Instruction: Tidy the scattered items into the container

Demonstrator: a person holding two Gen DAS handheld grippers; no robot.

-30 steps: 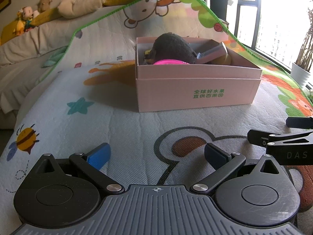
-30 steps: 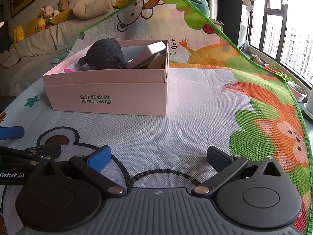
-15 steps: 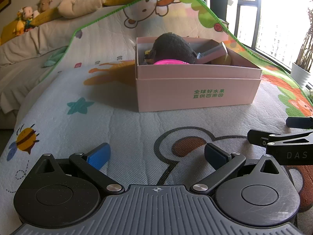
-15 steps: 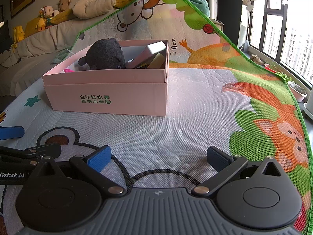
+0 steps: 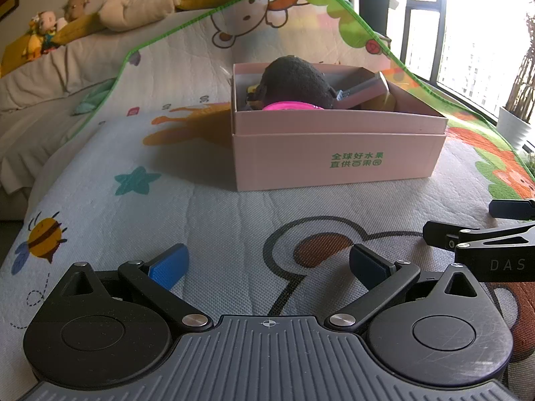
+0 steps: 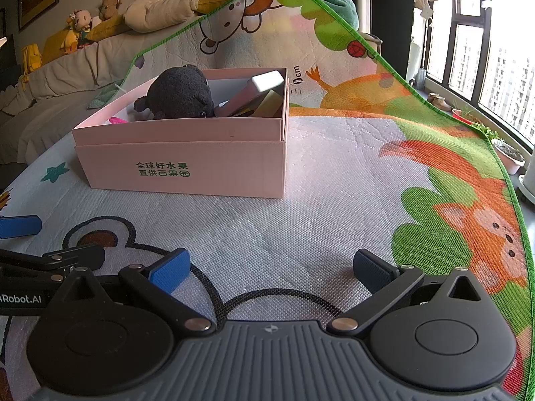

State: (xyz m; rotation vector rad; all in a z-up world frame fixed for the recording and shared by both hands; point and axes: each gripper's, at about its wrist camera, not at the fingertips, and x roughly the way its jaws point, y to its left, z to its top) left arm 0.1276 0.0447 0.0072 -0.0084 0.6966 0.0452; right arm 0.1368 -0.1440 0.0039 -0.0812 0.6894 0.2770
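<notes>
On a play mat (image 6: 334, 173) printed with cartoon animals, a pink cardboard box (image 5: 334, 153) stands well ahead of both grippers. It already holds a dark plush toy (image 6: 182, 95), a pink ring (image 5: 292, 107) and a leaning flat pale box (image 6: 257, 92). No loose items show on the visible mat, so the tidying looks finished or nearly so, though whatever lies behind the cameras cannot be seen.

If so, the sound step is to check the surroundings for strays before closing on anything, and to keep both tools low and clear of the box so it is not nudged.

The left gripper (image 5: 267, 264) rests low over the mat, jaws spread wide, holding nothing. The right gripper (image 6: 271, 267), just beside it, is likewise wide apart and empty; its blue pads (image 6: 169, 269) hover near the mat, touching no object.
</notes>
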